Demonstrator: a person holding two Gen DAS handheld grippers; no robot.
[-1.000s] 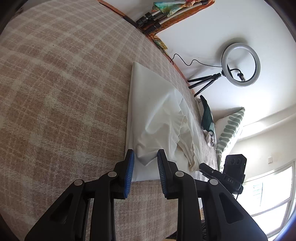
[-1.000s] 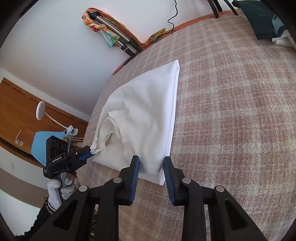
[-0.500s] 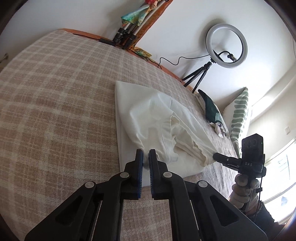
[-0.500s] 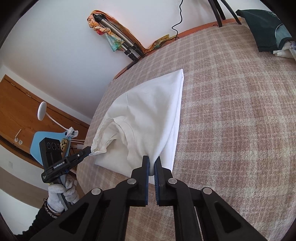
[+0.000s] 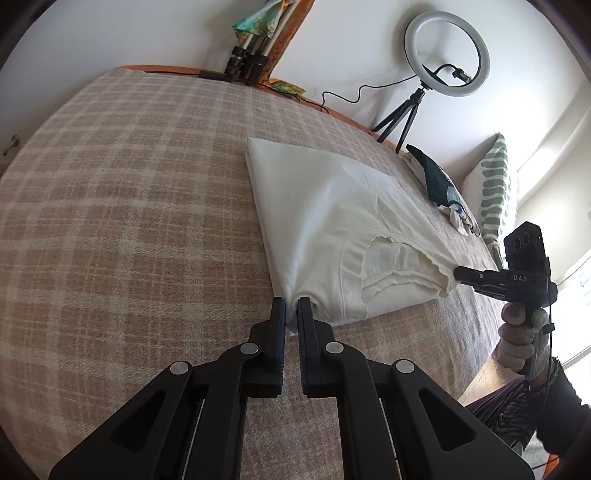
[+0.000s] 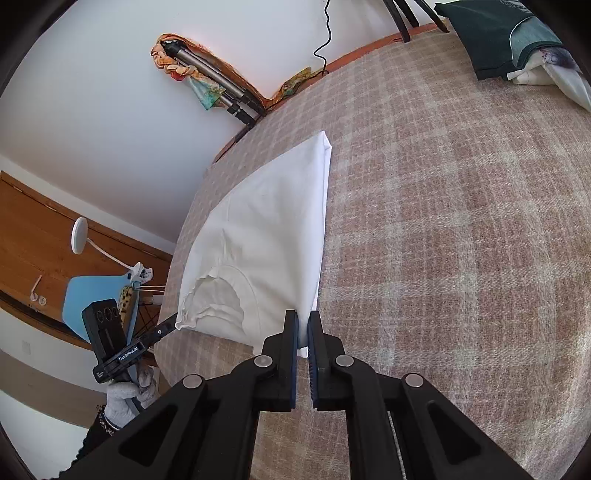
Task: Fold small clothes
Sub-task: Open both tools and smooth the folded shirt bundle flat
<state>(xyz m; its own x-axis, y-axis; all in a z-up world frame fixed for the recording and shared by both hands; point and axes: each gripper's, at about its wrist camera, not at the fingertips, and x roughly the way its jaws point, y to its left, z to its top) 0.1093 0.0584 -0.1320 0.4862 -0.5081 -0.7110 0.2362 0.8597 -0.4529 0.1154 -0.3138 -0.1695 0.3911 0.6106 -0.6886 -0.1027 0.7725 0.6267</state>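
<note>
A white garment [image 5: 332, 206] [image 6: 273, 229] lies folded on the plaid bed cover [image 5: 129, 221] [image 6: 443, 221], its neckline [image 5: 391, 258] towards me. My left gripper [image 5: 291, 306] is shut on one near corner, with cloth bunched between the pads. The right wrist view shows that same gripper [image 6: 173, 325] pinching the ruffled edge. My right gripper [image 6: 303, 317] holds the other near corner; its jaws are opening slightly, with cloth still pressed between them. Its tip [image 5: 458, 275] also shows in the left wrist view. Both held corners are raised a little off the bed.
A ring light on a tripod [image 5: 447, 48] stands by the far wall. A striped pillow [image 5: 491, 199] and a dark green garment [image 5: 439, 181] [image 6: 487, 33] lie near the bed's head. Folded tripods [image 6: 214, 81] lean on the wall. A blue chair [image 6: 96, 295] stands beside the bed.
Both grippers, open around the garment's near corners a second ago, have shut on them. The left gripper has rolled and risen, pulling the cloth taut.
</note>
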